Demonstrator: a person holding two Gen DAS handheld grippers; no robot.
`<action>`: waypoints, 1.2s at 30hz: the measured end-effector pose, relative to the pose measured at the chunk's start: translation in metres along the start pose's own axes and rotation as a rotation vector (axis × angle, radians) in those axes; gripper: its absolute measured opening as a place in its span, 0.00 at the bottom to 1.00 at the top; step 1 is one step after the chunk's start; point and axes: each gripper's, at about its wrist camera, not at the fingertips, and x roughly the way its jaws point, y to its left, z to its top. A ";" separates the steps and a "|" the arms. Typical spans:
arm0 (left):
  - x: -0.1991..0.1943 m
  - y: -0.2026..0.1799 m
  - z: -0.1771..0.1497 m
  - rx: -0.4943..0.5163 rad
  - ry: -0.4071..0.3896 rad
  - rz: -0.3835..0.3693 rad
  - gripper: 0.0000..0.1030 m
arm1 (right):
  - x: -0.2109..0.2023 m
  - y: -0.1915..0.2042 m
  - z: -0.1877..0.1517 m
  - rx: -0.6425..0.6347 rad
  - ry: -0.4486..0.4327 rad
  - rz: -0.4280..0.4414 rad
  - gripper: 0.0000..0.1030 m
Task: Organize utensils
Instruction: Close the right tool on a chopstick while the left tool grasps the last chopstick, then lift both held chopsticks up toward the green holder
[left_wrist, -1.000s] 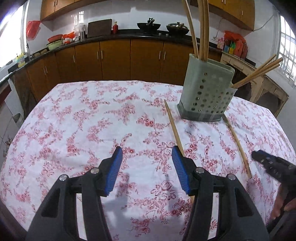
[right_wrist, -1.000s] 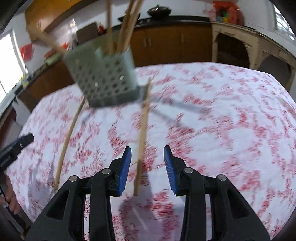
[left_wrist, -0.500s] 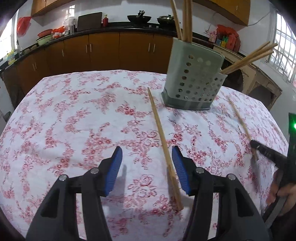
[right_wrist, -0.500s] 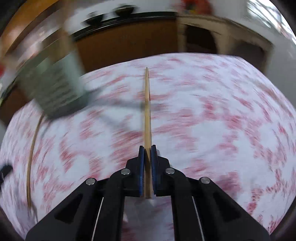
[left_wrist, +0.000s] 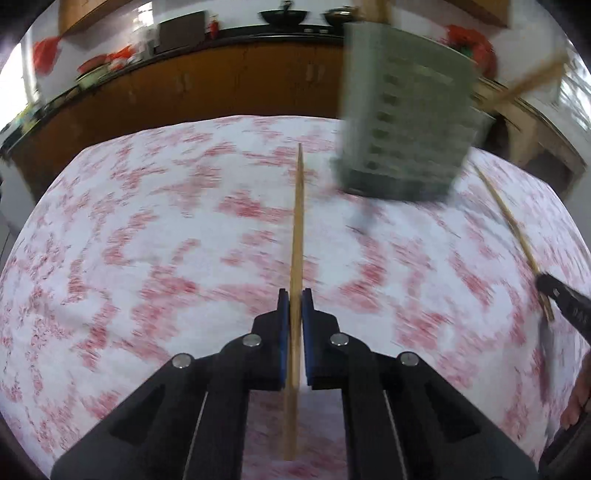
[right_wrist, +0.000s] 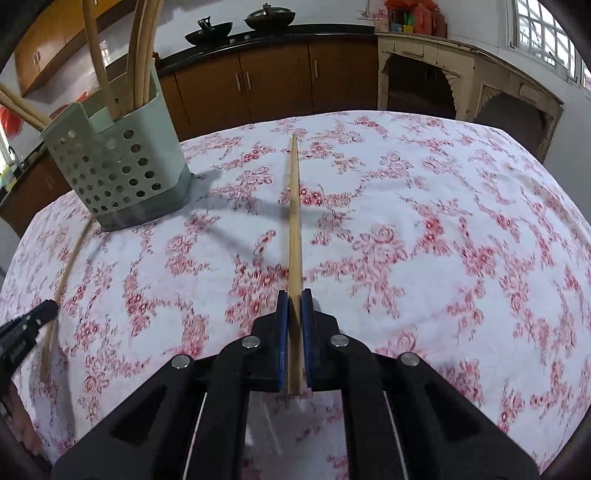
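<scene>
My left gripper is shut on a wooden chopstick that points forward over the floral tablecloth. My right gripper is shut on another chopstick, also pointing forward. The grey-green perforated utensil holder stands at the far right in the left wrist view, blurred. In the right wrist view the holder is at the far left with several chopsticks upright in it. In the left view the chopstick held by the right gripper shows at the right.
The table has a white and red floral cloth. Brown kitchen cabinets with a dark counter and woks stand behind. A cream side cabinet is at the back right. The left gripper's tip shows at the left edge.
My left gripper has closed on a chopstick; it was open half a second ago. My right gripper closed on its chopstick earlier and still holds it. Both views have shifted.
</scene>
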 end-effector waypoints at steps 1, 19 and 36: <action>0.002 0.014 0.004 -0.027 -0.002 0.022 0.08 | 0.001 -0.001 0.003 0.003 0.000 -0.001 0.08; 0.007 0.036 0.008 0.022 -0.015 -0.003 0.15 | 0.016 -0.006 0.018 -0.026 -0.016 0.007 0.08; 0.007 0.036 0.009 0.018 -0.014 -0.006 0.16 | 0.016 -0.005 0.018 -0.021 -0.016 0.013 0.08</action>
